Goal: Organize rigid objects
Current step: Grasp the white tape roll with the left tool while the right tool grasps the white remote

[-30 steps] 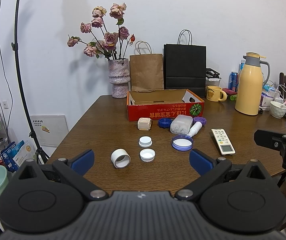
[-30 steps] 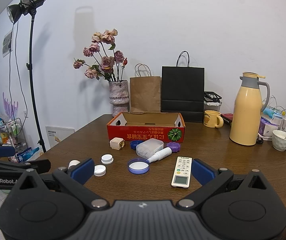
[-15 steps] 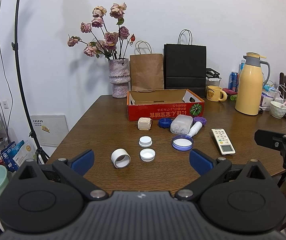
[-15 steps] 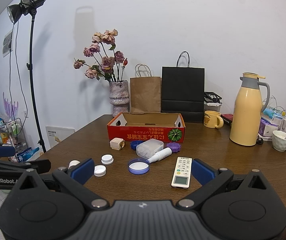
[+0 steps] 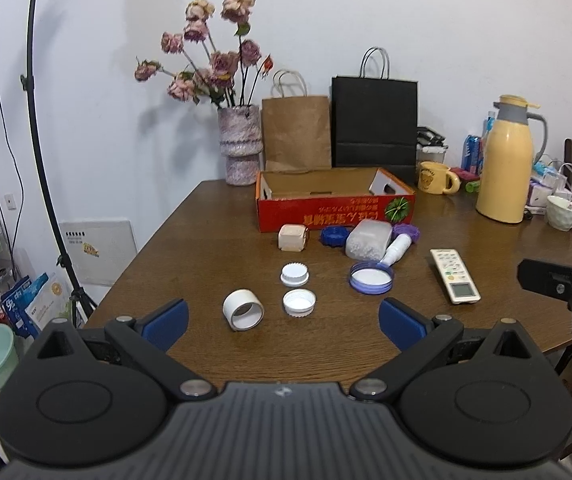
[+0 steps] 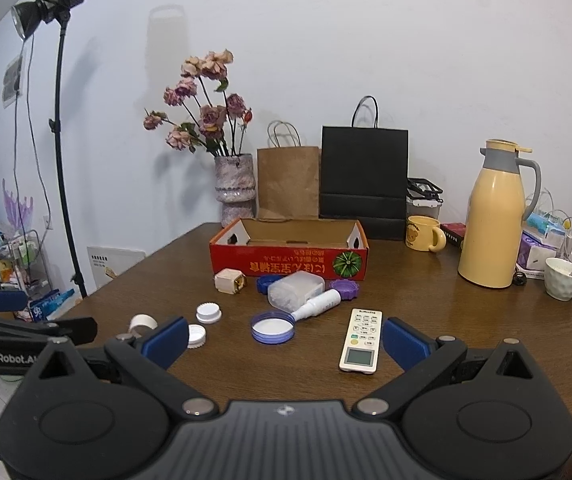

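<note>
A red cardboard box (image 5: 336, 204) (image 6: 288, 258) stands open mid-table. In front of it lie a beige cube (image 5: 293, 237), blue lid (image 5: 371, 277), clear plastic container (image 5: 368, 239), white tube (image 5: 396, 249), purple cap (image 5: 407, 233), two white caps (image 5: 295, 274) (image 5: 299, 302), a white ring (image 5: 243, 309) and a white remote (image 5: 455, 275) (image 6: 361, 340). My left gripper (image 5: 282, 324) is open and empty, near the front edge behind the ring. My right gripper (image 6: 285, 340) is open and empty, behind the remote.
A vase of flowers (image 5: 240, 146), brown bag (image 5: 296, 132) and black bag (image 5: 374, 120) stand at the back. A yellow mug (image 5: 436, 177), yellow thermos (image 5: 506, 160) and white bowl (image 5: 563, 213) are at the right. A light stand (image 5: 42, 160) is left of the table.
</note>
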### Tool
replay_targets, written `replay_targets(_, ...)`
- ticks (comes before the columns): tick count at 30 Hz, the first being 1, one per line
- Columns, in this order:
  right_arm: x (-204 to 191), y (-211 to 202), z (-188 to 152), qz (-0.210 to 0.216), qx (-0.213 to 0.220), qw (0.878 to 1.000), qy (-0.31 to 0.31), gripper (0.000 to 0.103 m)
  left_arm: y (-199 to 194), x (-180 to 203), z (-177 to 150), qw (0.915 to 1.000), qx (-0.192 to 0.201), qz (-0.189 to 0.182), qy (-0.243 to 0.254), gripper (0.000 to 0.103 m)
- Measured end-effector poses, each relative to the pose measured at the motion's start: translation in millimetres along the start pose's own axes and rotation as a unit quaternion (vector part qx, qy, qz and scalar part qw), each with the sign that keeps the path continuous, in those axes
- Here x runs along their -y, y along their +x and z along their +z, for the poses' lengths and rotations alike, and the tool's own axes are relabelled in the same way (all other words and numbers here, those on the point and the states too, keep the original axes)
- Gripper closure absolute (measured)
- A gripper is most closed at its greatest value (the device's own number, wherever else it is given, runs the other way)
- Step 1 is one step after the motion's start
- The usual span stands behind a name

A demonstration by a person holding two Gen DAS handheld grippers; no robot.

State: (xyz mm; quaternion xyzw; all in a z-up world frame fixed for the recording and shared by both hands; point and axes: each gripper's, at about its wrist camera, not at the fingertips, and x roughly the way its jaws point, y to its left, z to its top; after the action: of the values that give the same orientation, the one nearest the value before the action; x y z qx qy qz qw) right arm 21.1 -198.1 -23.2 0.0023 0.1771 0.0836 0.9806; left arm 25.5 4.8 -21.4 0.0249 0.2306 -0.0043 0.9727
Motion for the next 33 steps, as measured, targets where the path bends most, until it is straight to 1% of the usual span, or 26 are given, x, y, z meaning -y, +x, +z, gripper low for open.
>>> replay_targets(12,19,62,-12,-0.009,-0.052,0.998,0.014,0.000,57,-9,-5,0.9988,-0.048,0.009,-0.007,0.000)
replay_targets(22,25,107,-20,-0.014,-0.090,0.996,0.018,0.000,99,-17,-10,0.9963,-0.084,0.016,-0.011,0.000)
replay_targets(29,31,135,-27,-0.019,-0.113,0.993,0.020,0.000,123,-21,-12,0.9951,-0.096,0.022,-0.010,0.000)
replay_targets(33,34,149,-29,-0.022,-0.118,0.993,0.021,0.000,138,-22,-12,0.9946,-0.099,0.028,-0.009,0.000)
